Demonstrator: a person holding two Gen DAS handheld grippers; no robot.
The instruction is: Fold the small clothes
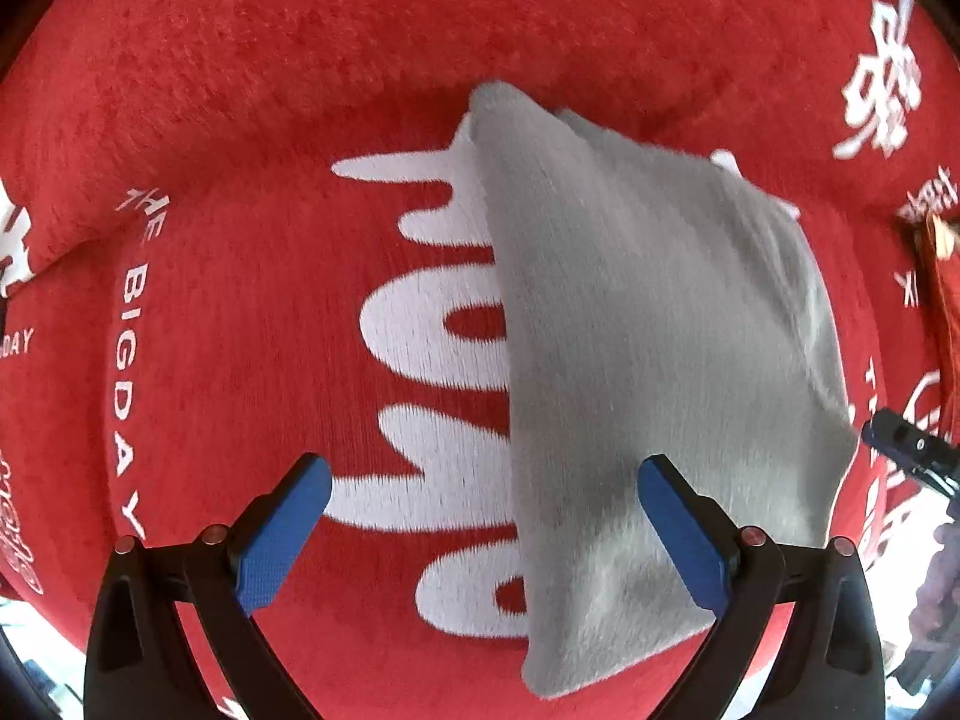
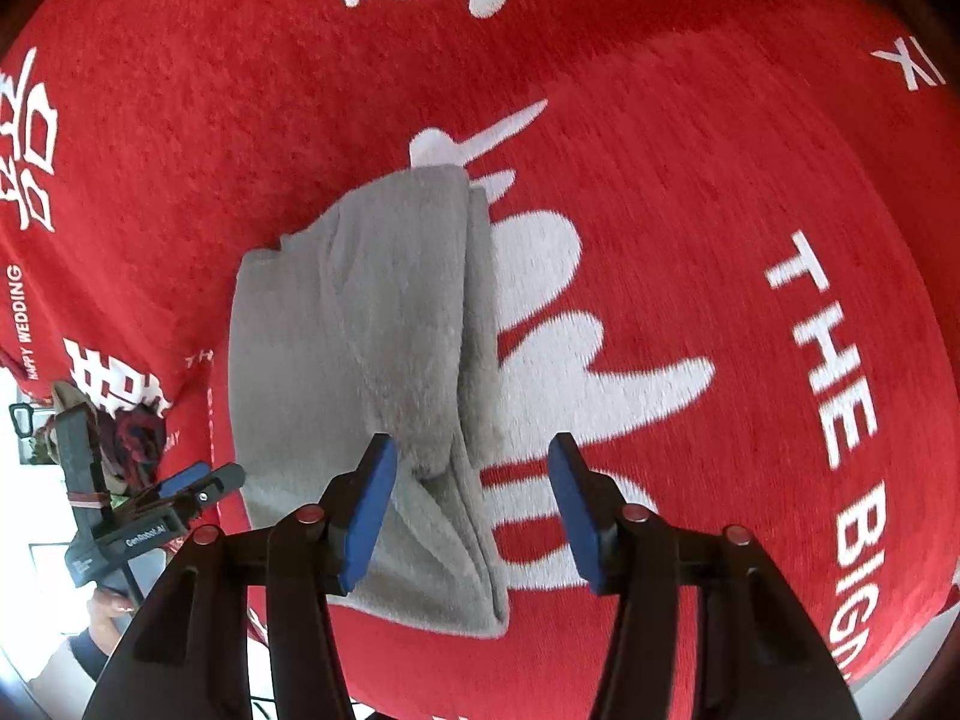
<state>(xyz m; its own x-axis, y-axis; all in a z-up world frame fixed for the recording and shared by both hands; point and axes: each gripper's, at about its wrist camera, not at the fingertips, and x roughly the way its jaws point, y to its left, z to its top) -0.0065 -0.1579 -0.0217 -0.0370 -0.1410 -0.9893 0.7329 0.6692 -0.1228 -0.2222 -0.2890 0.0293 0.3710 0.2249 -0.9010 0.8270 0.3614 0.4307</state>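
On the red printed cloth (image 1: 240, 120), a grey garment (image 1: 648, 360) is laid already folded over, its layered edges seen under the right gripper (image 2: 468, 510). Both the left gripper (image 1: 480, 516) and the right are held open, nothing gripped. All stacked layers at the near edge should probably be pinched together, so the next fold is kept square.
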